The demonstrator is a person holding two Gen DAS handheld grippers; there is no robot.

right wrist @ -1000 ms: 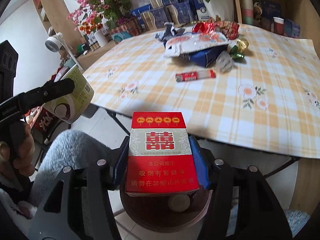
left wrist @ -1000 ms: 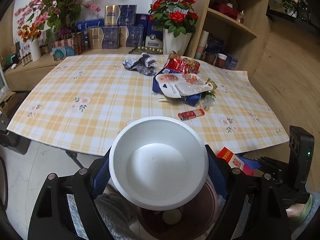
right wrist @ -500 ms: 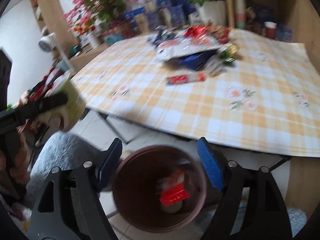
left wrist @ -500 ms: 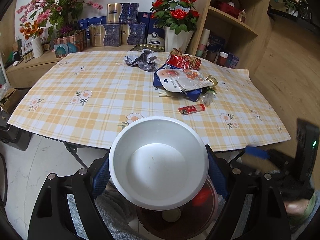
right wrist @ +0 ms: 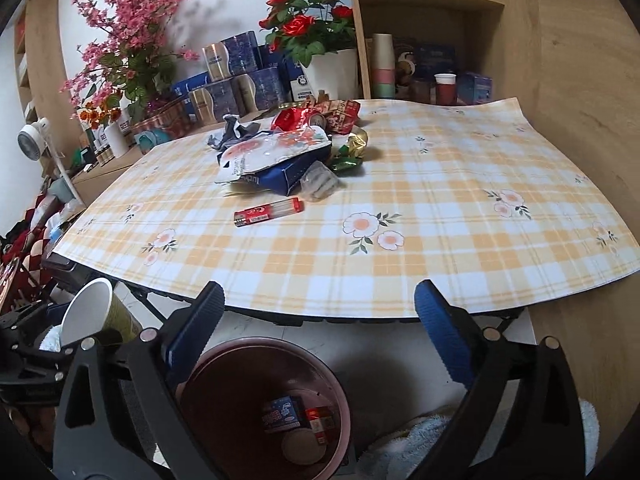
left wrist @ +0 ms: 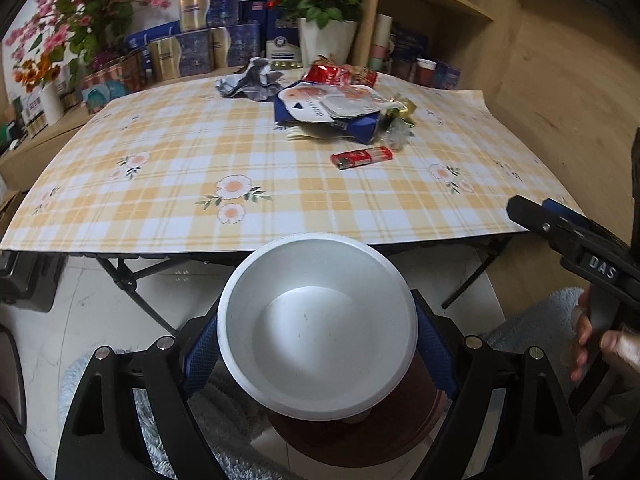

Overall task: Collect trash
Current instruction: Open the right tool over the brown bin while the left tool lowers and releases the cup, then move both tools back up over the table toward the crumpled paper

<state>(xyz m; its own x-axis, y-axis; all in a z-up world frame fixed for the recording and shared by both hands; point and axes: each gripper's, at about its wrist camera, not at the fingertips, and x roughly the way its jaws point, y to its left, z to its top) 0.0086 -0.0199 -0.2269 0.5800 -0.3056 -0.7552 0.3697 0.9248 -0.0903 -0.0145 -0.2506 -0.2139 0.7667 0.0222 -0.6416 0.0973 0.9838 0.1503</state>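
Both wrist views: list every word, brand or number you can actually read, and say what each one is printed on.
"DAS": on the black arm of the right gripper, seen in the left wrist view.
Print on the white pouch in the pile on the table: too distorted to read.
Red tube on the tablecloth: white print, illegible.
Packets in the brown bin: characters too small to read.
Blue boxes behind the table: blurred.

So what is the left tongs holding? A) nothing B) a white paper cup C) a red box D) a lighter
B: the left tongs press their blue pads on both sides of the white paper cup, held over the brown bin.
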